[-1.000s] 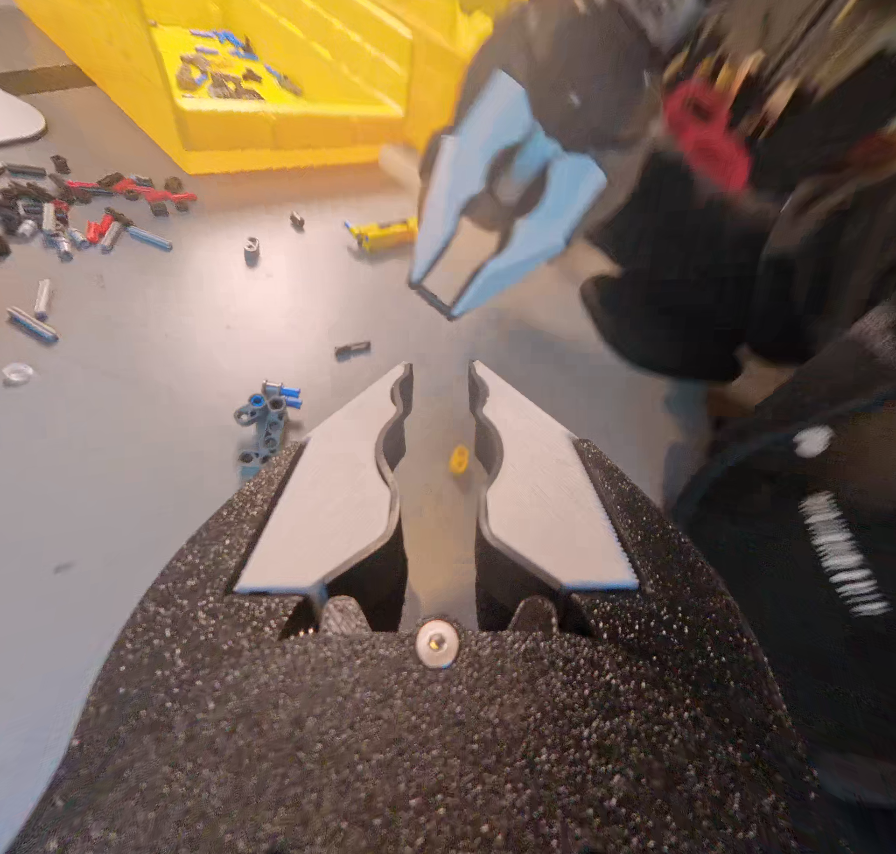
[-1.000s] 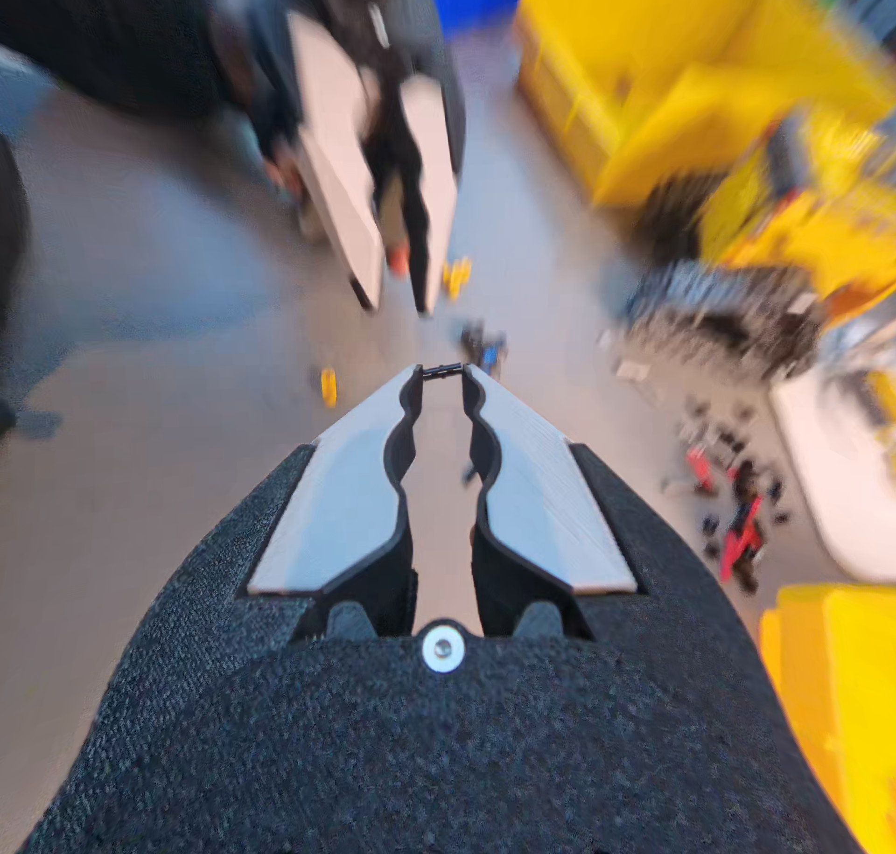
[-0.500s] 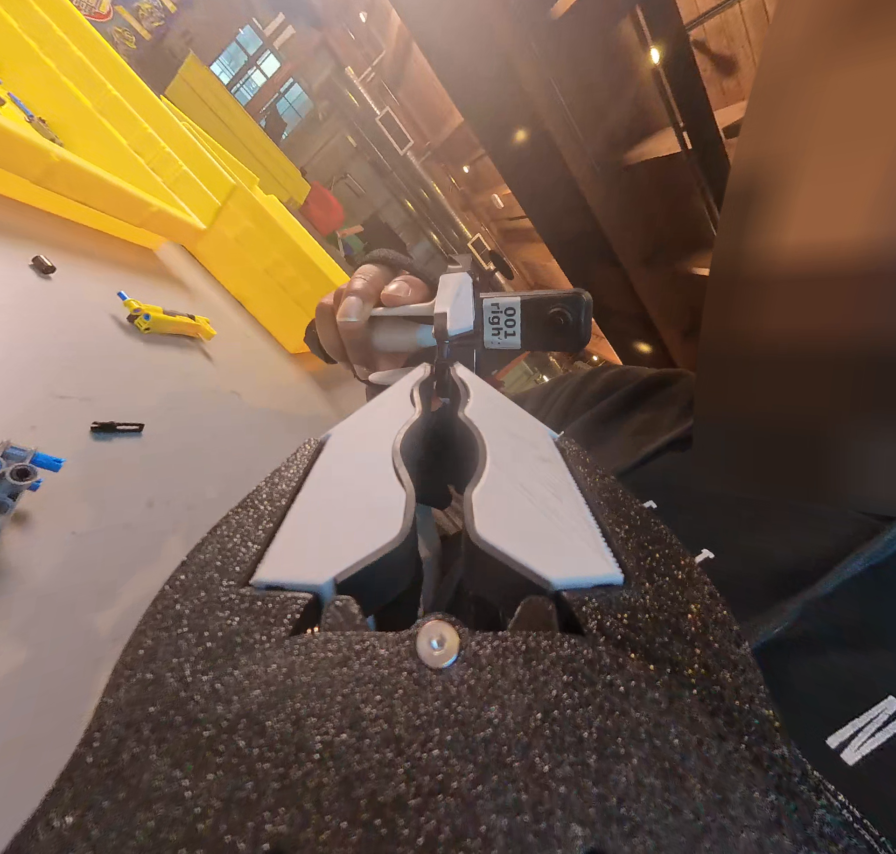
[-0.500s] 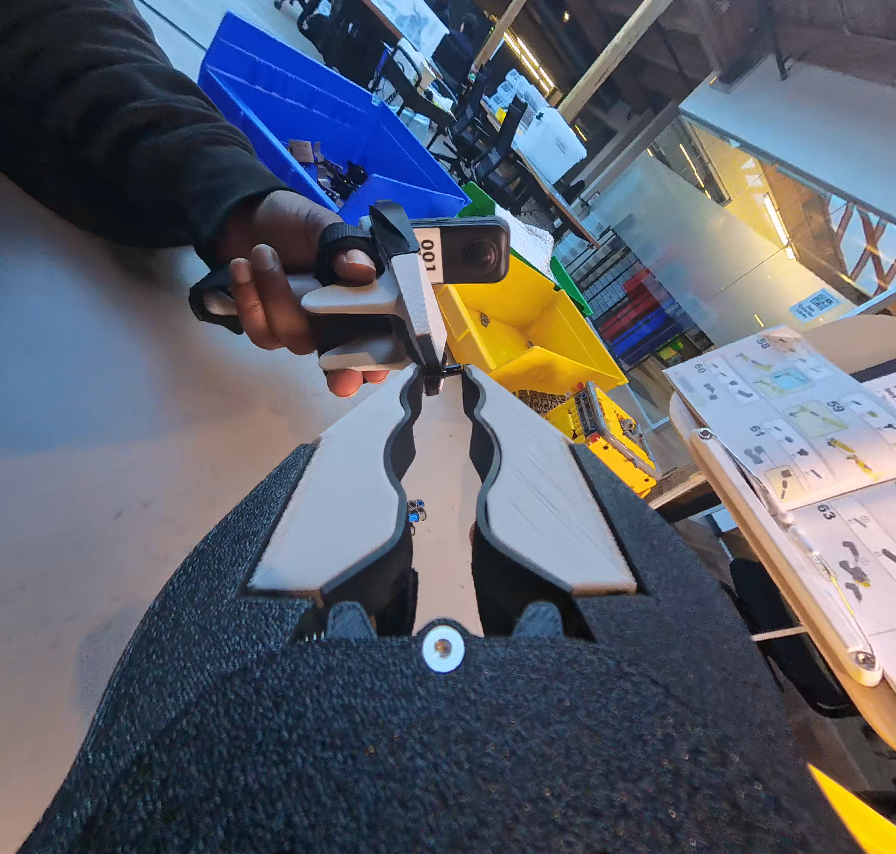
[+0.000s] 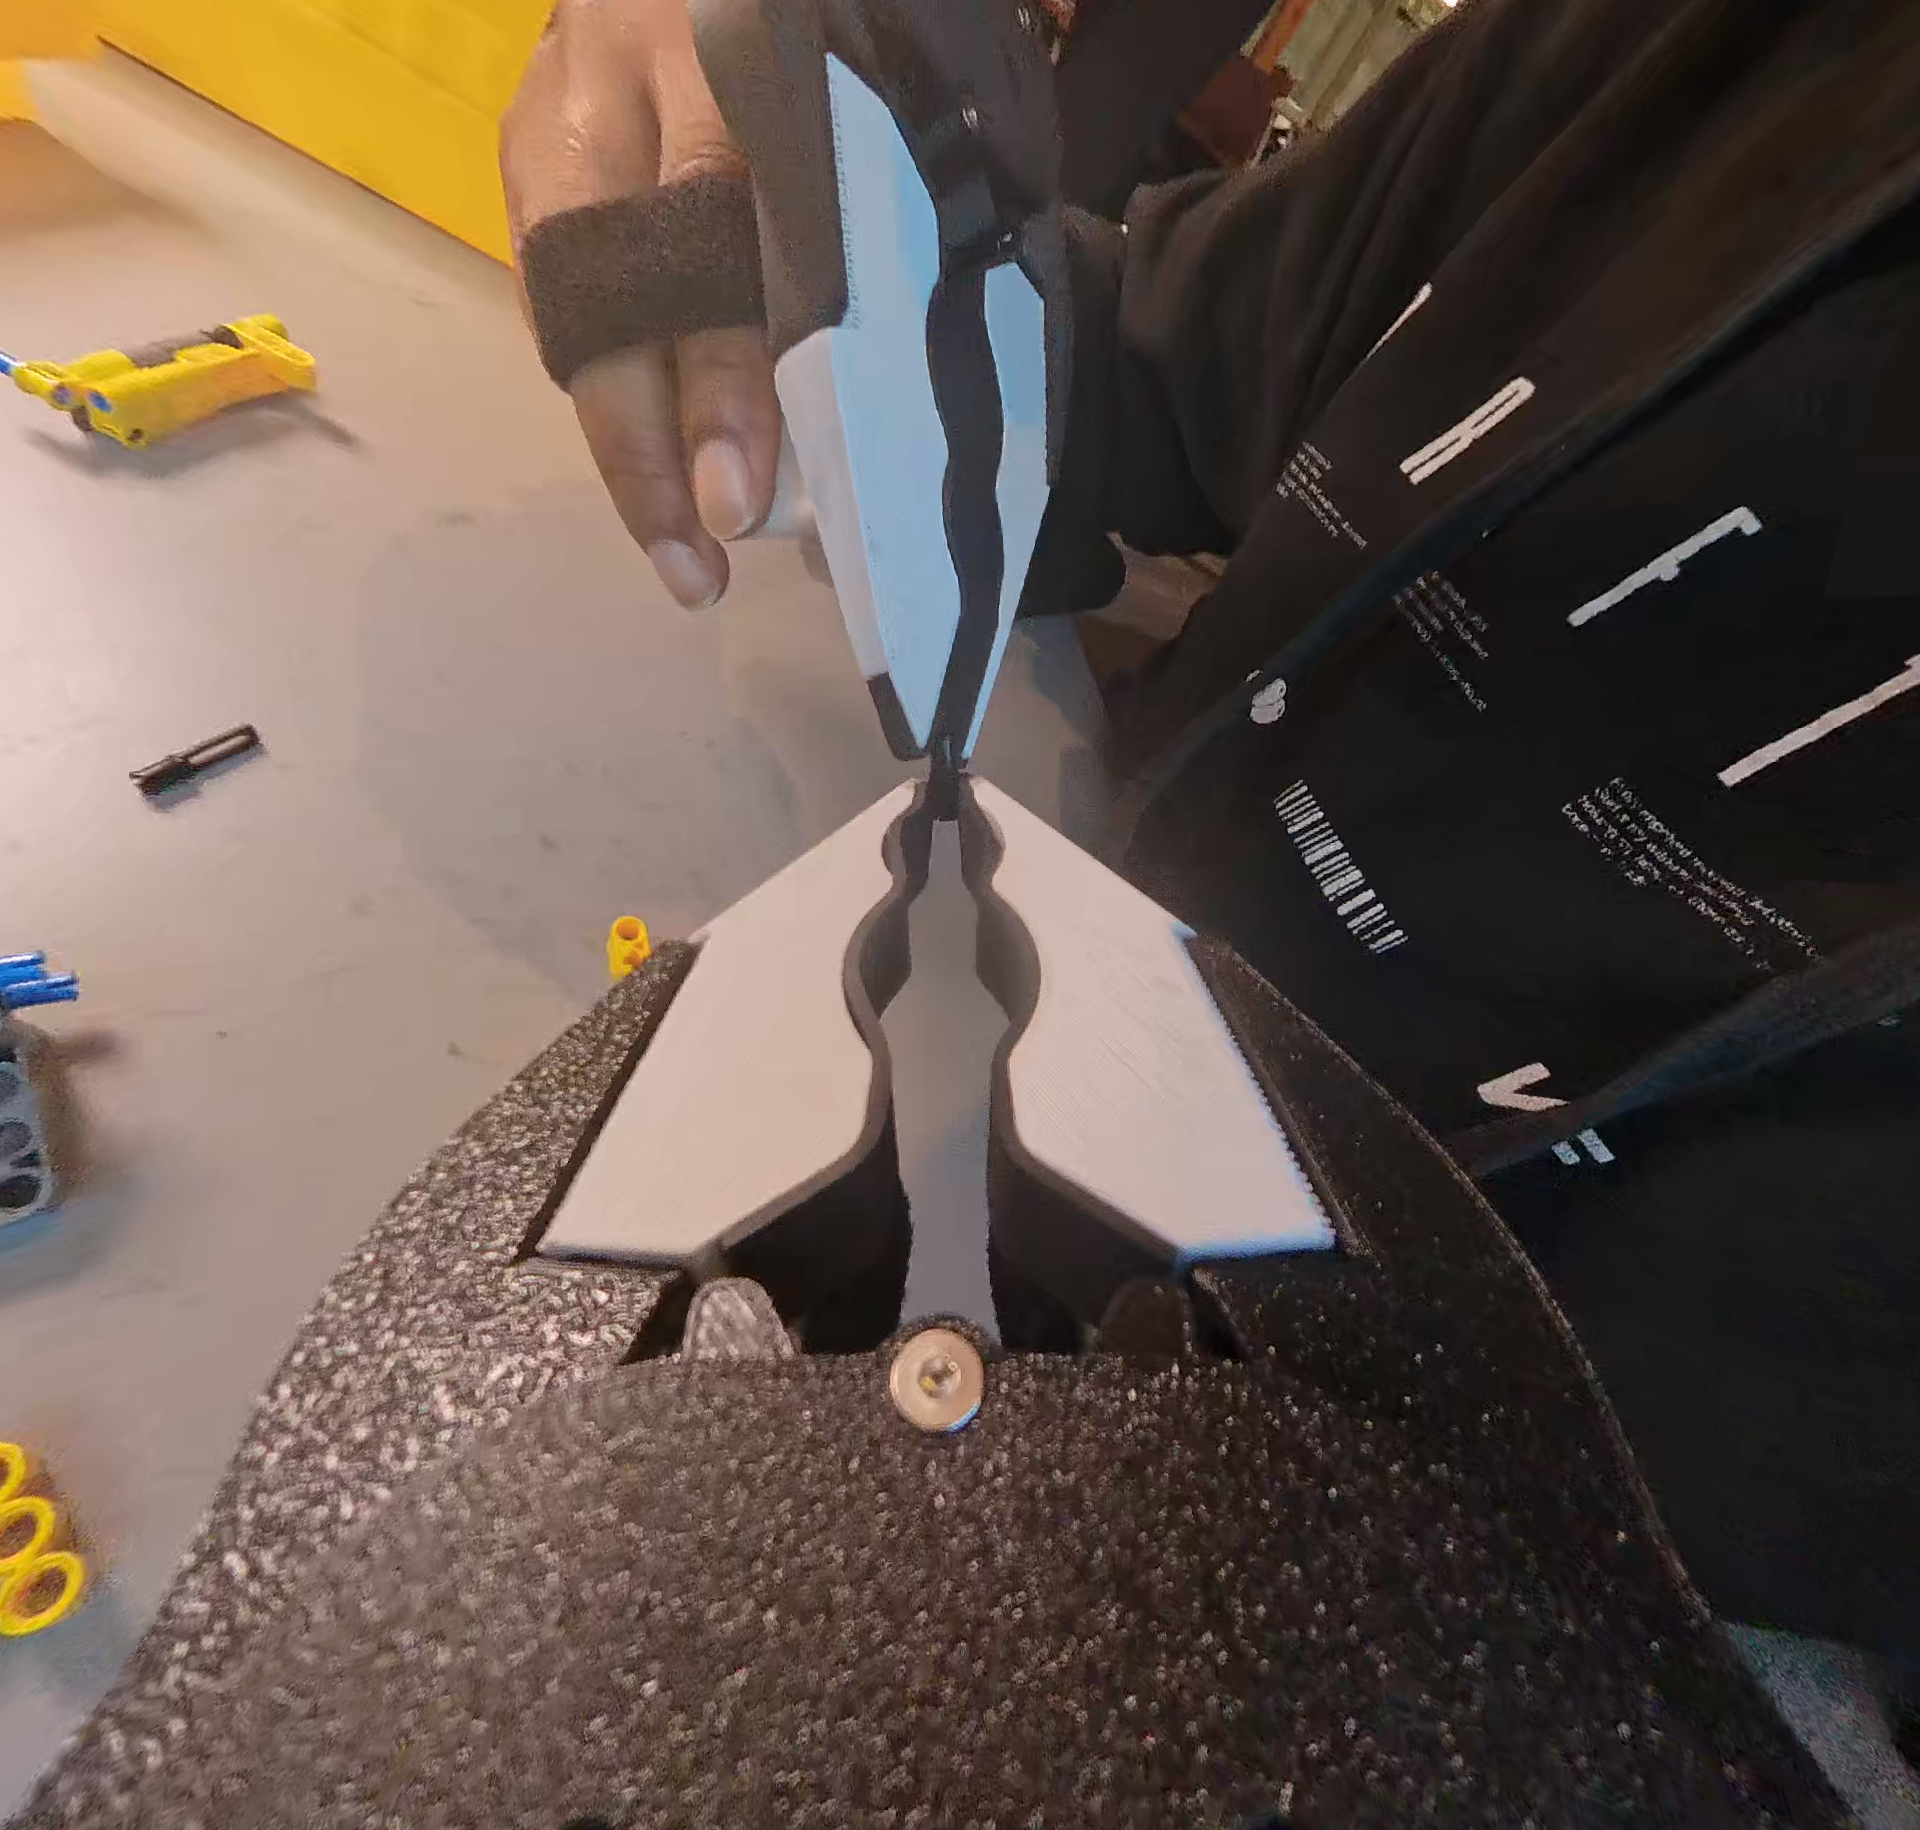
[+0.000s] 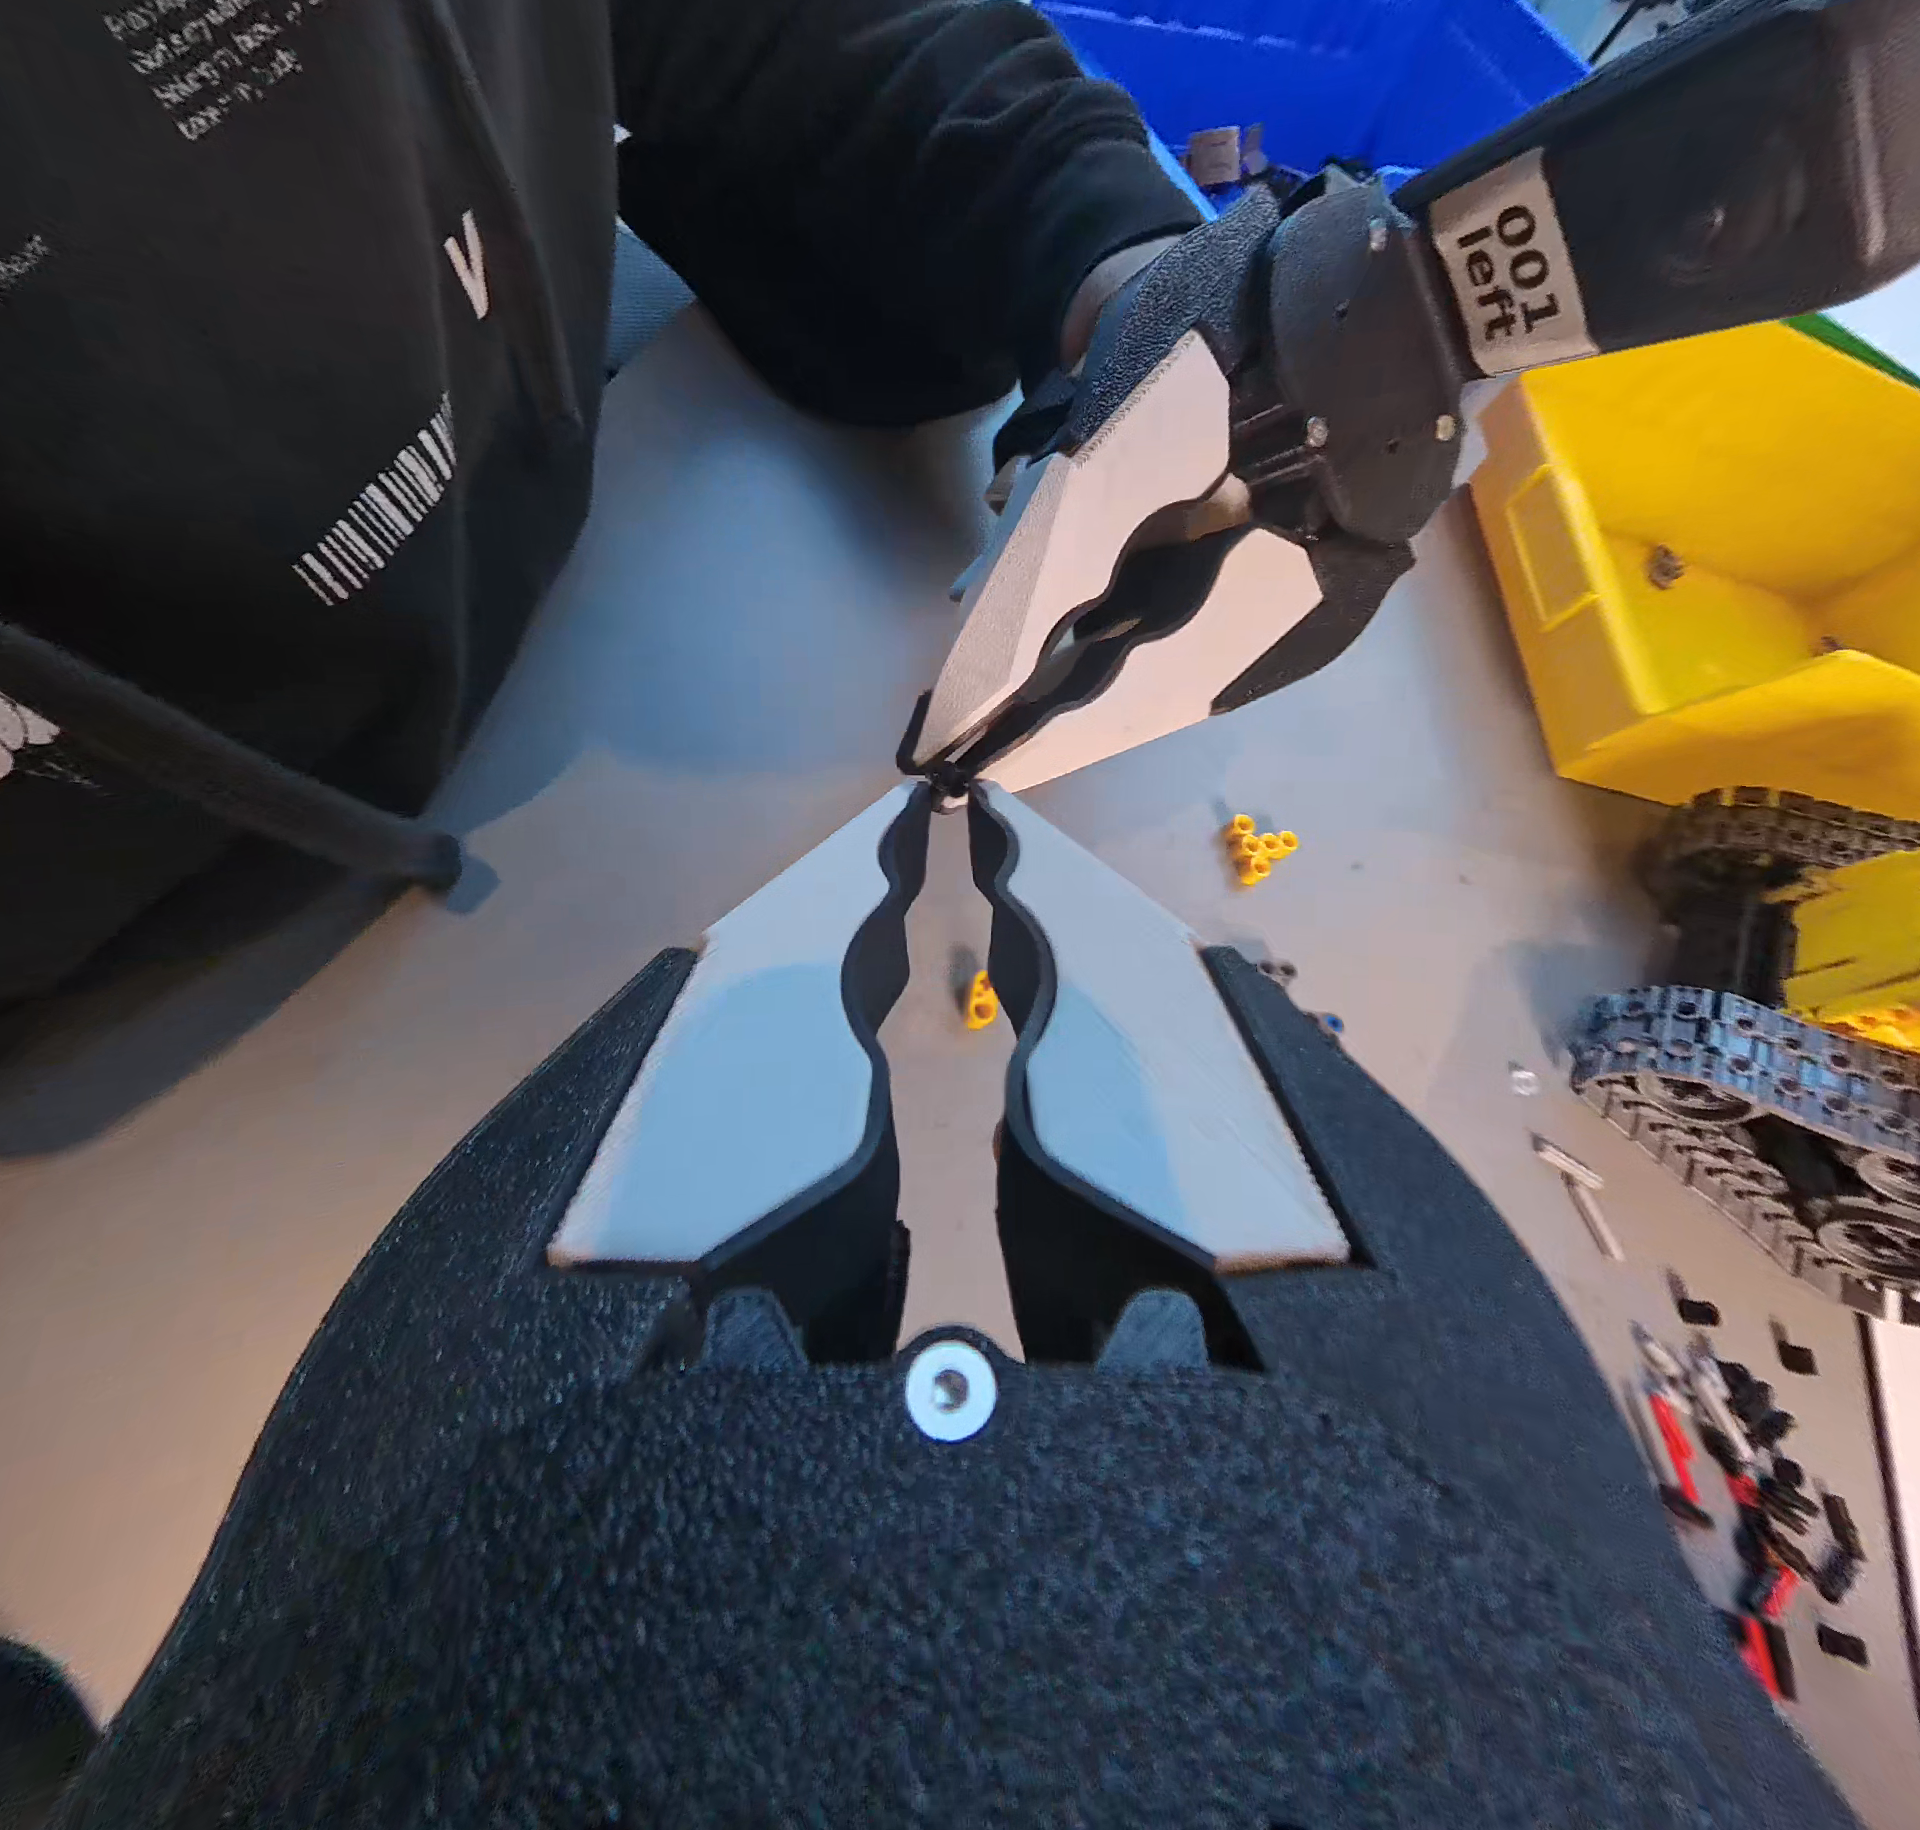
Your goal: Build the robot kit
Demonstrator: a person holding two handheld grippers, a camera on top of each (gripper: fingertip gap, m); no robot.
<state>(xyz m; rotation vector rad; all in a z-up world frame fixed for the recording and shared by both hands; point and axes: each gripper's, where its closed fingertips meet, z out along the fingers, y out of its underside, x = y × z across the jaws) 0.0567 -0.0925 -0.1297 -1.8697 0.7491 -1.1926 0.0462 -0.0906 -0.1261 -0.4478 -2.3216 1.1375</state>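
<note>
Bare tabletop (image 6: 727, 575) lies under the 2 meeting grippers; a tracked yellow model (image 6: 1766, 1053), yellow bin (image 6: 1662, 554) and loose pieces (image 6: 1745, 1468) crowd the right edge.

1. A white label (image 6: 1507, 274) with dark printed characters, a number above a word, wraps the black camera housing on the left gripper (image 6: 940, 767), far right in the right wrist view.
2. The person's black sweatshirt (image 5: 1558, 637) carries large white block letters (image 5: 1662, 554) down its front, at the right of the left wrist view; only parts of them show.
3. A white barcode-like stripe print (image 5: 1340, 871) sits on the same sweatshirt, also seen at the left of the right wrist view (image 6: 379, 518).
4. Blocks of small white print (image 6: 218, 45) stand on the sweatshirt, far left; too fine to read.
</note>
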